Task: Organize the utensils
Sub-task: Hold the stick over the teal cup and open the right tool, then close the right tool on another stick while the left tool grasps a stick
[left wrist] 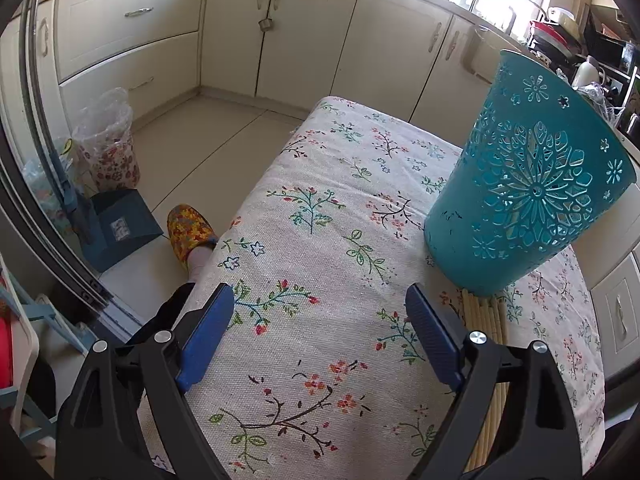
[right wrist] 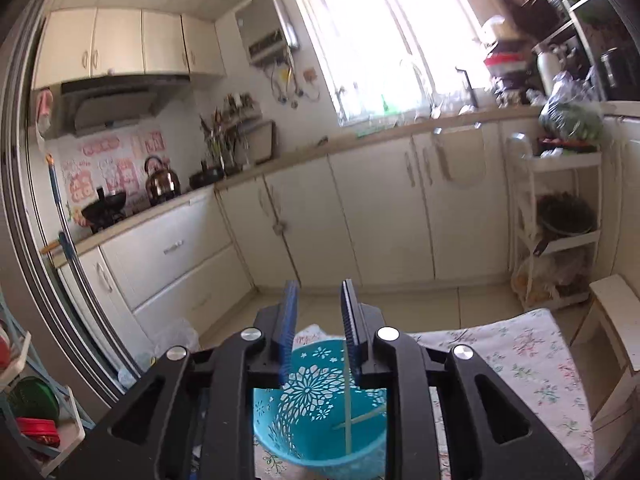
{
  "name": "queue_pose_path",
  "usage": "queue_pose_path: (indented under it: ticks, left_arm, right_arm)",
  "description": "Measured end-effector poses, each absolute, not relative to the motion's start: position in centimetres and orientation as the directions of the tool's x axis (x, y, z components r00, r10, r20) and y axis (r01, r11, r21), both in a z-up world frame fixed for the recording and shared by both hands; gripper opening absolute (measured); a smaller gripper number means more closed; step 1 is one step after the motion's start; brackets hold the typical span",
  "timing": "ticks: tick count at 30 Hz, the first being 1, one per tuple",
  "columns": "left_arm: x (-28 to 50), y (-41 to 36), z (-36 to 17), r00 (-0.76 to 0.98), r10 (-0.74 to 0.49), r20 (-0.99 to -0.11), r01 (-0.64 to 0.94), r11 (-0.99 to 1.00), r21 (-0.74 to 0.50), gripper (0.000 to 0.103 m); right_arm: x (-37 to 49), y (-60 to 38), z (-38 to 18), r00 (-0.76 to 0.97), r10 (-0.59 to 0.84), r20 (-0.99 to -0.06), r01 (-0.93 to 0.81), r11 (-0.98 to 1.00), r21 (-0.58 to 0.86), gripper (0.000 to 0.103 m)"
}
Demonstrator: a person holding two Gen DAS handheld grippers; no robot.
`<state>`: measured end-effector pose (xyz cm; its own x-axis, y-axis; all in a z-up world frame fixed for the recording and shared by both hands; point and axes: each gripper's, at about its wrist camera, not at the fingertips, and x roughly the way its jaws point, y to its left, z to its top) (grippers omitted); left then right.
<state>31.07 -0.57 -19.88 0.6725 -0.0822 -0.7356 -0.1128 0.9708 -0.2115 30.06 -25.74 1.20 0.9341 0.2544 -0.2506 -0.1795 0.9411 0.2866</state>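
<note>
teal plastic holder, perforated with flower cut-outs, stood upright on the floral tablecloth covering the surface, toward its right side in the left wrist view. pale wooden chopsticks lay flat on the cloth in a bundle just near of the holder's base, running under the right finger of the left tongs. left tongs were wide apart, nothing between the blue pads, hovering over bare cloth left of the holder.

right wrist view looked down into the holder from above. two chopsticks were inside it: one leaning near-upright against the inner wall, one lying across the bottom. right tongs were above the holder's mouth, partly released, narrow gap between the pads, nothing pinched. the upright stick's top end ran up behind the right finger; couldn't tell if it touched it.

cream cabinets ran along the far wall, window above them. a foot in a patterned slipper was on the floor left of the surface.
</note>
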Motion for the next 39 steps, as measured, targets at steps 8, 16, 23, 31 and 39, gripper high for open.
queue_pose_path:
  ticks: [8, 16, 23, 31, 39]
  left_arm:
    - [31.1, -0.4, -20.0, 0.667, -0.081, -0.74, -0.118, 0.97, -0.212, 0.084]
    - [31.1, -0.6, -20.1, 0.662, -0.081, -0.745, -0.113, 0.972, -0.206, 0.084]
    - [30.9, -0.7, -20.2, 0.664, -0.088, -0.742, -0.108, 0.971, -0.212, 0.085]
    - [31.1, -0.6, -20.2, 0.663, -0.09, -0.743, -0.106, 0.971, -0.212, 0.086]
    - [31.4, -1.6, -20.2, 0.644, -0.08, -0.76, -0.074, 0.983, -0.166, 0.088]
  right_arm:
    - [23.5, -27.2, -6.6, 0.85, 0.224, -0.478, -0.089, 0.953, 0.289, 0.024]
    - [26.6, -23.6, -15.2, 0.632, 0.235, -0.738, -0.086, 0.968, 0.235, 0.019]
    - [28.3, -22.6, -17.6, 0.581, 0.176, -0.794, -0.076, 0.984, 0.163, 0.017]
    - [28.0, -22.4, -18.1, 0.566, 0.151, -0.81, -0.134, 0.987, 0.091, 0.009]
    - [27.1, -25.3, -18.0, 0.549, 0.145, -0.823, -0.111, 0.989, 0.1, 0.007]
